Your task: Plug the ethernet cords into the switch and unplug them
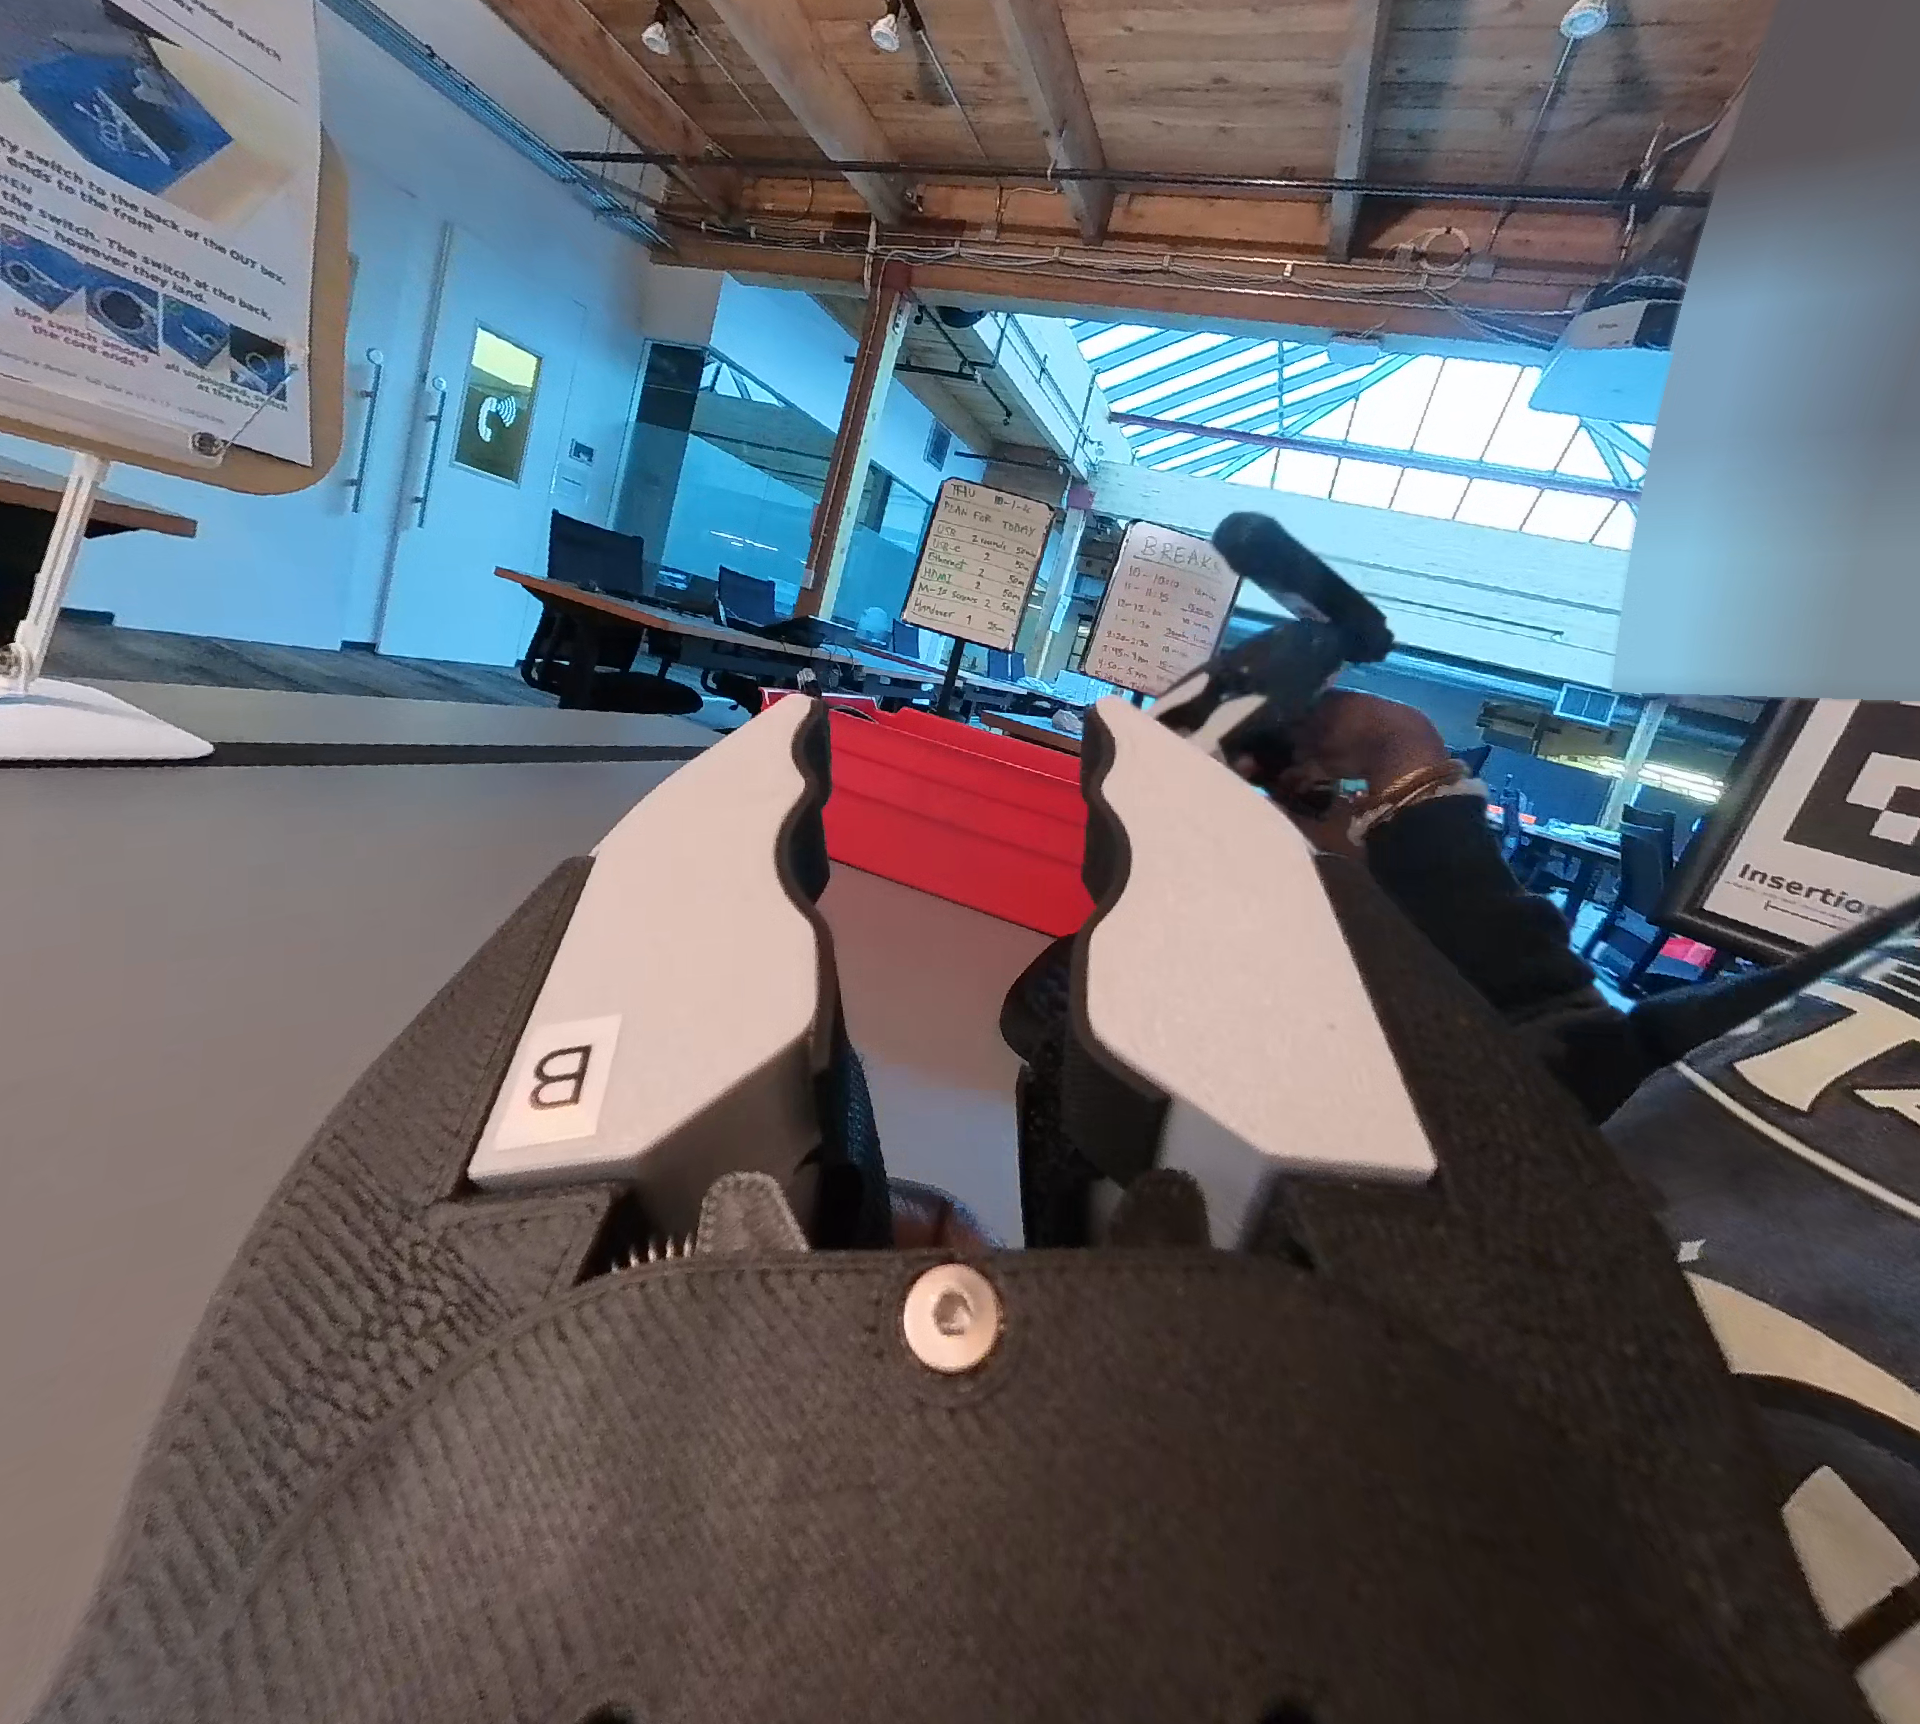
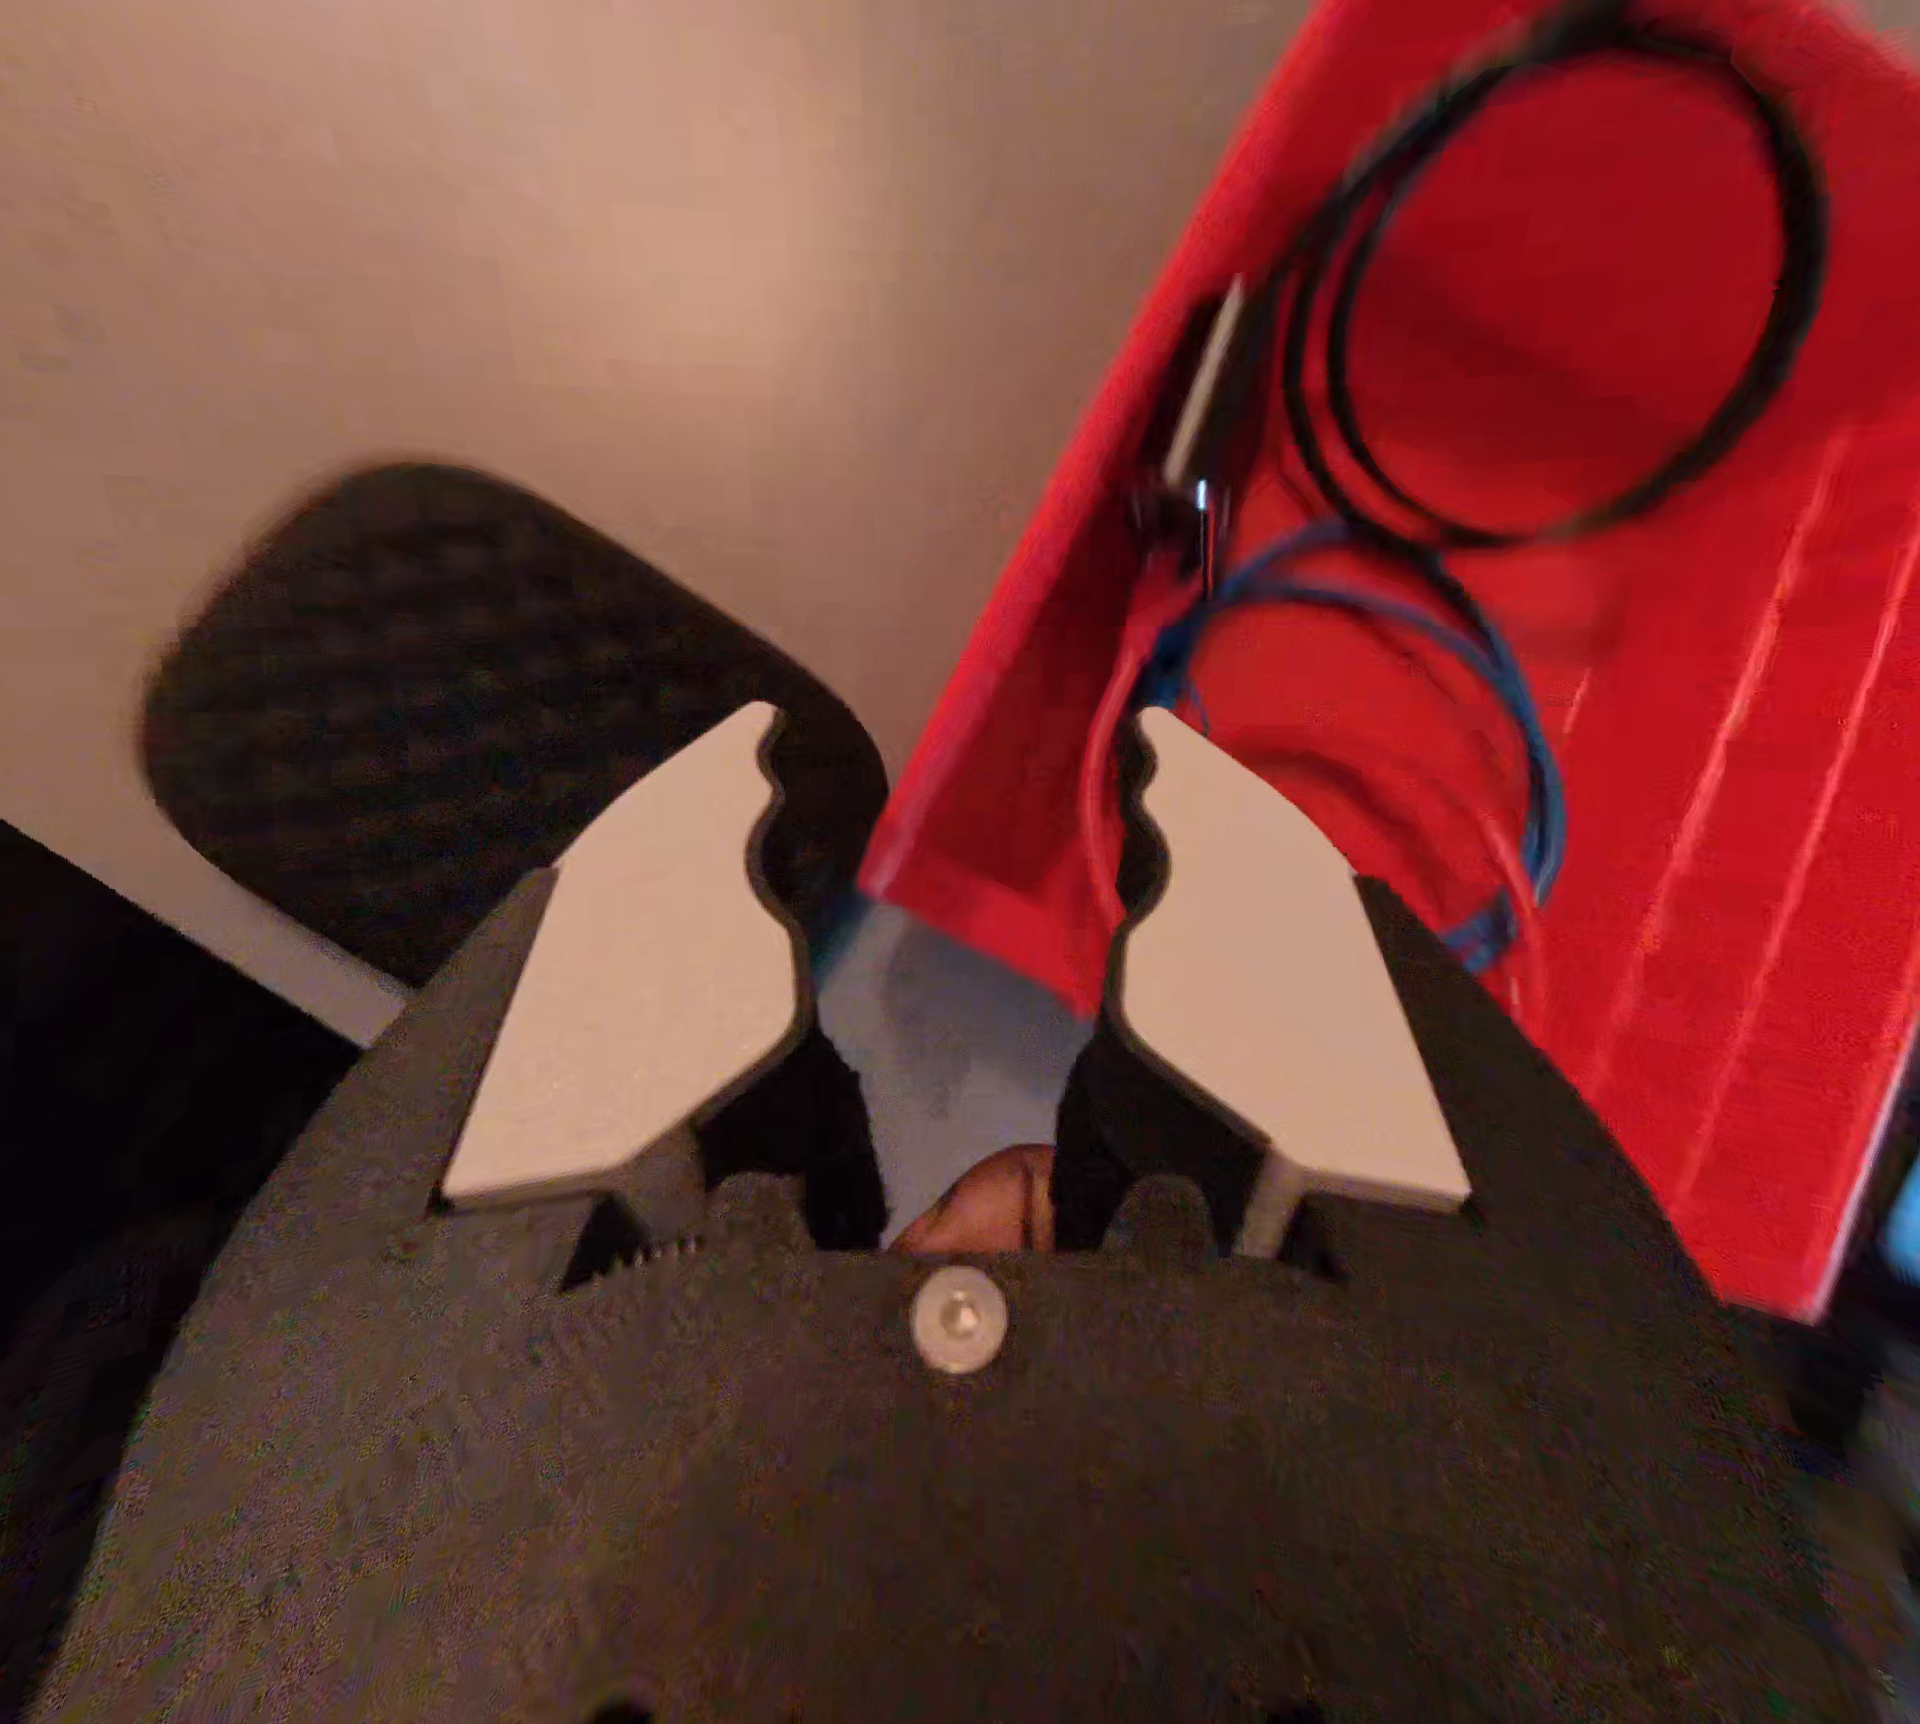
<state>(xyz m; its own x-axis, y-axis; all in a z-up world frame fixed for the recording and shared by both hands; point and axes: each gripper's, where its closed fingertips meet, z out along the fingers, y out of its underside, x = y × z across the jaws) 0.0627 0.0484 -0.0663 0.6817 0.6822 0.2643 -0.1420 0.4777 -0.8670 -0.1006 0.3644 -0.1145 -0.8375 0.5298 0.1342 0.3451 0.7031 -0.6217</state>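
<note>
Left gripper (image 1: 951,739) spread, empty, low over grey table (image 1: 260,895), facing red bin (image 1: 951,801) side wall, right gripper (image 2: 956,729) spread, empty, above the bin, only right view shows black cord (image 2: 1558,261) and blue cord (image 2: 1496,698) coiled inside (blurred), switch unclear.

Two coiled cords (image 2: 1558,272) in box (image 2: 1714,843), on table (image 2: 520,168).

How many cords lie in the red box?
2: a black cord looped at the far end, and a blue cord looped nearer the right gripper. The picture is blurred; more may be hidden.
</note>
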